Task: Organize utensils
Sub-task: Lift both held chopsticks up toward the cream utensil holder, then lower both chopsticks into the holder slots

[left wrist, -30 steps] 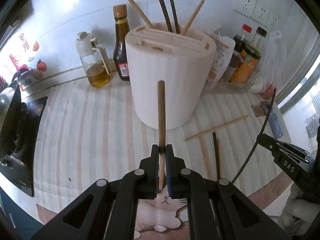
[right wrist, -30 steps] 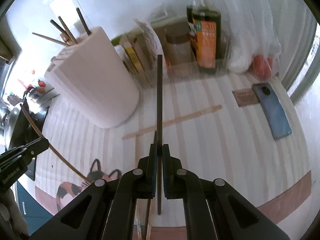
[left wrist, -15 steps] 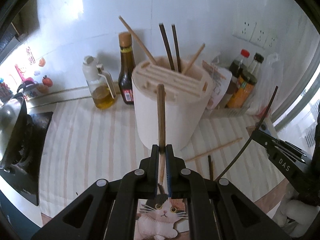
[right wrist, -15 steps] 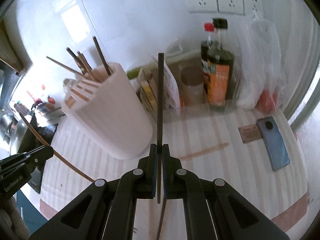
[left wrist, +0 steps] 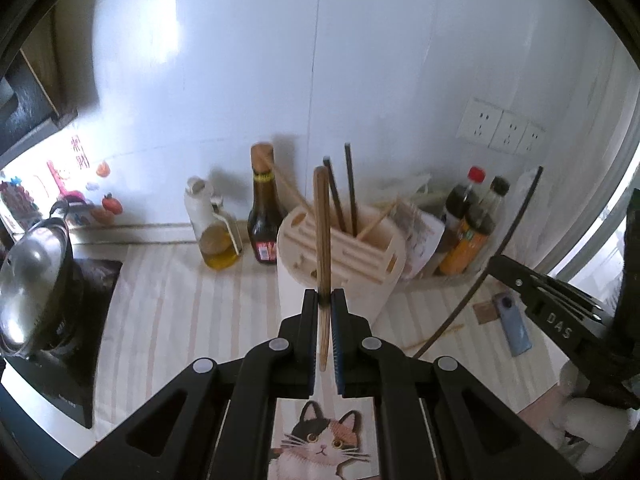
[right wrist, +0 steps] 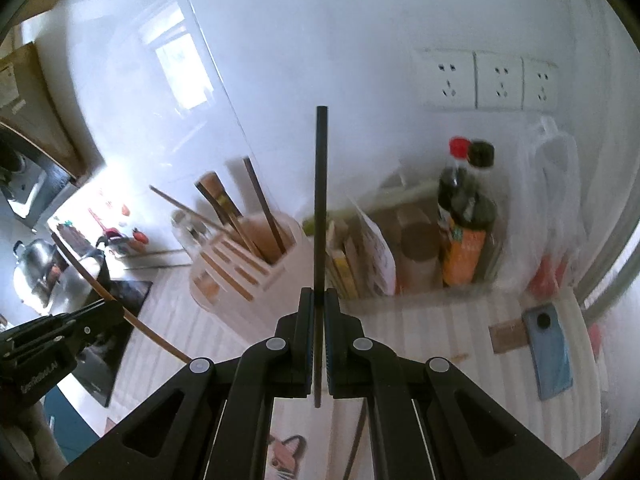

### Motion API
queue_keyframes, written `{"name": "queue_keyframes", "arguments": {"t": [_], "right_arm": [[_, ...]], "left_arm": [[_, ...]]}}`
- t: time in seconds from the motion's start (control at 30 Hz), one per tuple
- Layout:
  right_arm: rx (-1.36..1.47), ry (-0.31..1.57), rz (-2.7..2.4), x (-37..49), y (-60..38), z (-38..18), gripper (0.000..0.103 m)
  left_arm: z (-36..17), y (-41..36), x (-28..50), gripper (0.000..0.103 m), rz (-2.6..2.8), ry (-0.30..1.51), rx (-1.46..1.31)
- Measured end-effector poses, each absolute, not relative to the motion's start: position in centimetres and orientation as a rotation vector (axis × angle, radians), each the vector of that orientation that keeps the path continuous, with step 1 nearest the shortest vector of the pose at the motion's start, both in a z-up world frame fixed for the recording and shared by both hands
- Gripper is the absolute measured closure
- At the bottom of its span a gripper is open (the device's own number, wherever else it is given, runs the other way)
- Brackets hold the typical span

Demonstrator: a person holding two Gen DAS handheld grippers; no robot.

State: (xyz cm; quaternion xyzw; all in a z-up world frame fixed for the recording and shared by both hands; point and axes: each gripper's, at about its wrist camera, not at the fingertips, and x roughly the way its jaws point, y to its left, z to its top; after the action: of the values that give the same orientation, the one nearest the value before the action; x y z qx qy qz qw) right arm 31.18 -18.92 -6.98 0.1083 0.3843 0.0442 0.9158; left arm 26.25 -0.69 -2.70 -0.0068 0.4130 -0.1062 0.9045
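Observation:
My left gripper is shut on a brown wooden chopstick that points up and forward, above the counter. Ahead of it stands the pale utensil holder with several chopsticks in its slots. My right gripper is shut on a black chopstick, held high over the counter. The same holder sits to its lower left. In the left wrist view the right gripper with its black chopstick shows at the right. In the right wrist view the left gripper with its brown chopstick shows at the left.
Oil bottle and dark sauce bottle stand left of the holder; more bottles and a plastic bag to its right. A loose wooden chopstick and a blue phone lie on the striped mat. A pot sits on the stove.
Both grippers have risen well above the counter with their chopsticks still held. The holder now appears lower and smaller in both views, and more wall shows.

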Motion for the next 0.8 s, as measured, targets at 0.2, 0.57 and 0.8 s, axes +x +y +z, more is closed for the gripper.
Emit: {"name": "queue_keyframes", "arguments": {"t": [0.2,0.57,0.8], "right_arm": [[0.231,0.750,0.120,32.7,-18.9,-3.9,0.098],[0.215,0.671,0.151,36.6,-17.8,1.4,0.099],[0.220,0.655,0.133,40.2,-17.3,2.5,0.099]], "left_arm": [[0.6,-1.2,26.6,0.099,-0.239,0.801,-0.029],[5.2,-1.9,30.6,0.099,-0.267,0.731,-0.048],[5.7,-1.4,35.1,0.099,-0.248,0.726,-0.064]]}}
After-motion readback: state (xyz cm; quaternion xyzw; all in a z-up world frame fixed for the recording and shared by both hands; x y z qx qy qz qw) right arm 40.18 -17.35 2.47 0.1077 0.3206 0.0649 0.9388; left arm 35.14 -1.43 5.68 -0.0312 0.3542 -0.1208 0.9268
